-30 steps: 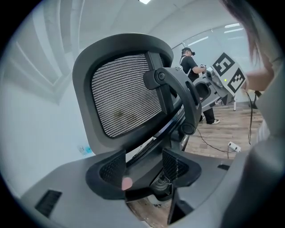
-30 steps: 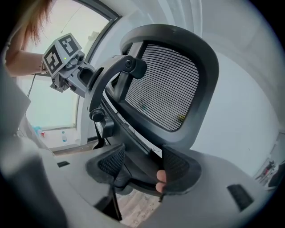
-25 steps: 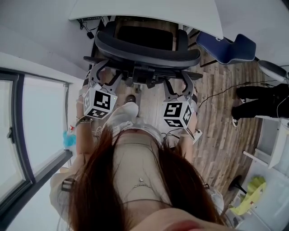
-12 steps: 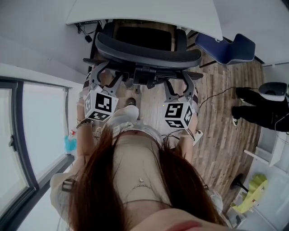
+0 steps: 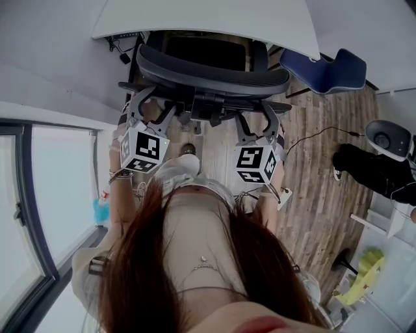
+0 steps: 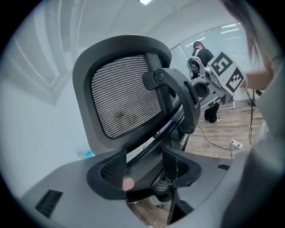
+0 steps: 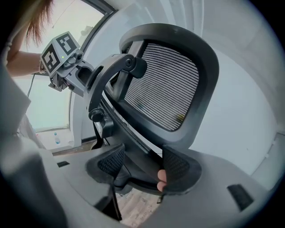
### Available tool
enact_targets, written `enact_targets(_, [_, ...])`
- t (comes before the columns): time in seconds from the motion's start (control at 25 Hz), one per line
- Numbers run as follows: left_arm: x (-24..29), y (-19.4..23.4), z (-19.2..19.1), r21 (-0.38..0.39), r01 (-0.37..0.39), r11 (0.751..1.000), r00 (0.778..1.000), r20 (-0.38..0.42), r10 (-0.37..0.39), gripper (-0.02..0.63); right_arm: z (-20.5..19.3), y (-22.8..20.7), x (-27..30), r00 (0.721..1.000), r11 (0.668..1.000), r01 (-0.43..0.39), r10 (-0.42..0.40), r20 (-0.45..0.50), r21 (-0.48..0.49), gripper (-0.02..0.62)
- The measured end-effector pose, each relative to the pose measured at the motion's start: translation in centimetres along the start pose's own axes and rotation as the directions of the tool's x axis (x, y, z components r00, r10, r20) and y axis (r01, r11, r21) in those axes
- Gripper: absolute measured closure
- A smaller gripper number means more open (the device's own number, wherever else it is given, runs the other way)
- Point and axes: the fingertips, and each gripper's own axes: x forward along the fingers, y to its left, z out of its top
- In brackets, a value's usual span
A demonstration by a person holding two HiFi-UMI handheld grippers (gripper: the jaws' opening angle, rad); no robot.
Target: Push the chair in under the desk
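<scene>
A black mesh-back office chair (image 5: 208,71) stands with its seat partly under the white desk (image 5: 208,16) at the top of the head view. My left gripper (image 5: 151,104) is at the left side of the backrest's rear frame, and my right gripper (image 5: 259,120) is at the right side. In the left gripper view the mesh backrest (image 6: 124,98) rises above the left gripper (image 6: 144,167), whose pads are shut on the frame's lower rim. The right gripper view shows the backrest (image 7: 164,89) and the right gripper (image 7: 143,167) shut on the same rim.
A blue chair (image 5: 325,68) stands to the right of the desk. A person in black (image 5: 377,172) is at the right on the wooden floor, near a cable (image 5: 312,136) and a power strip (image 5: 284,197). A glass wall (image 5: 58,175) runs along the left.
The chair and both grippers have hardly shifted. The person in black at the right has moved lower and further right.
</scene>
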Motion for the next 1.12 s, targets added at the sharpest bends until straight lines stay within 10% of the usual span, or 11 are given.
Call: enact_targets(1.12, [5.3,5.4,0.0,0.017,0.021,1.0,0.999,0.034,-0.022,0.362,2.5,-2.0,6.3,0.999,0.999,0.039,-0.038,-0.032,0.025,0.33])
